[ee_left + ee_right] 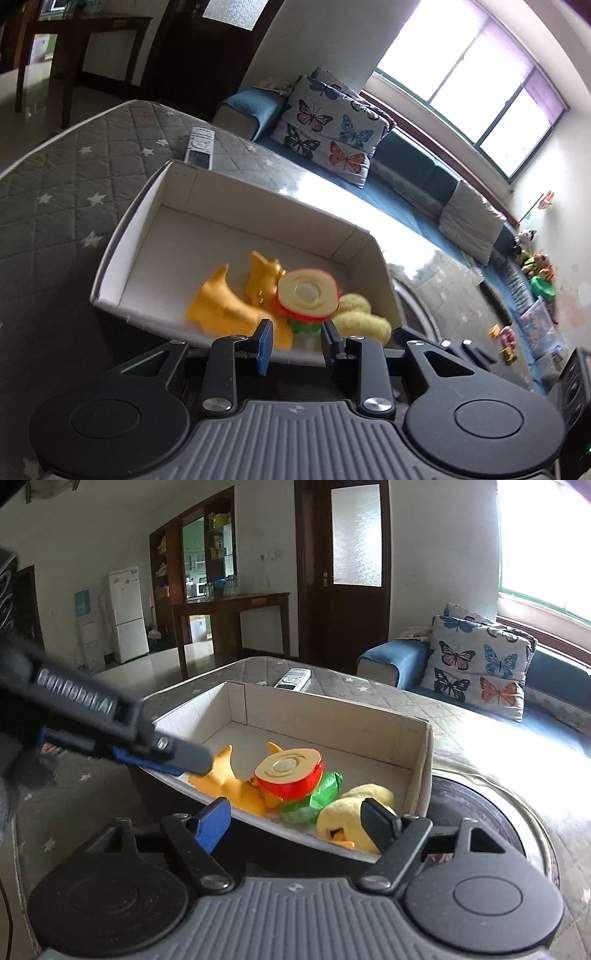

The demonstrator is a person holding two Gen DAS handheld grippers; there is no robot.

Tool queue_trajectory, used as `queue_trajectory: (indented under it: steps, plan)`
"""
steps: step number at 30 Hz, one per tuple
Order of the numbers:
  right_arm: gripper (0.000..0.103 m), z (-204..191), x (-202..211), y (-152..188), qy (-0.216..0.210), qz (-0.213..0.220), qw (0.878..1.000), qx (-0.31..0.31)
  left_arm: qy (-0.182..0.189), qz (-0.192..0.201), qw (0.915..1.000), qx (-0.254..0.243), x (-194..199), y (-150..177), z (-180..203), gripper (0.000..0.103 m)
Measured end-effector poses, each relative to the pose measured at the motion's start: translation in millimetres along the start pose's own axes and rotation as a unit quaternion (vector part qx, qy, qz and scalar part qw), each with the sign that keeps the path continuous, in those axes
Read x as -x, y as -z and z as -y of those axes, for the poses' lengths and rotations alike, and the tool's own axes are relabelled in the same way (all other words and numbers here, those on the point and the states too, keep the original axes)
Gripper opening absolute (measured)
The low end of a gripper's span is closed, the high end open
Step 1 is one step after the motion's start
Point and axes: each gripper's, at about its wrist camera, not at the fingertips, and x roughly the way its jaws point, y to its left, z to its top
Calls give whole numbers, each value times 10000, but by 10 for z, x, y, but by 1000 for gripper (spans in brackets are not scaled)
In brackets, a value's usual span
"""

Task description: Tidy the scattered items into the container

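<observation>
Cardboard box sits on a grey star-quilted table cover, straight ahead of both grippers and just past their fingertips. Left gripper: fingers partly apart, nothing between them, tips at the box's near wall. Right gripper: fingers spread wide, nothing held, also at the near wall. In the right wrist view the left gripper's finger reaches in from the left over the box rim. Inside the box, bunched at the end nearest the tools: yellow toy, red-rimmed toy slice face up on a green leafy piece, yellow plush to the right of those. Far half of the box floor is bare. Remote control lies on the cover beyond the box's far wall. Butterfly cushion on the sofa, further off to the right.
</observation>
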Motion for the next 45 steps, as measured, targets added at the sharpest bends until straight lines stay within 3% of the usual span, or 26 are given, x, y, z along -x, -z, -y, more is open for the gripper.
queue_trajectory:
  steps: [18,32,45]
  plan:
    - [103,-158,314,370,243,-64,9990,-374,-881,252,9947,-458,280,525,15,31]
    - [103,-309,510,618,368,-101,9976,-582,-1172,229,9907,-658,361,950,67,32]
    - [103,-364,517,778,445,-215,9958,-769,-1517,220,9858,-692,301,1057,22,31]
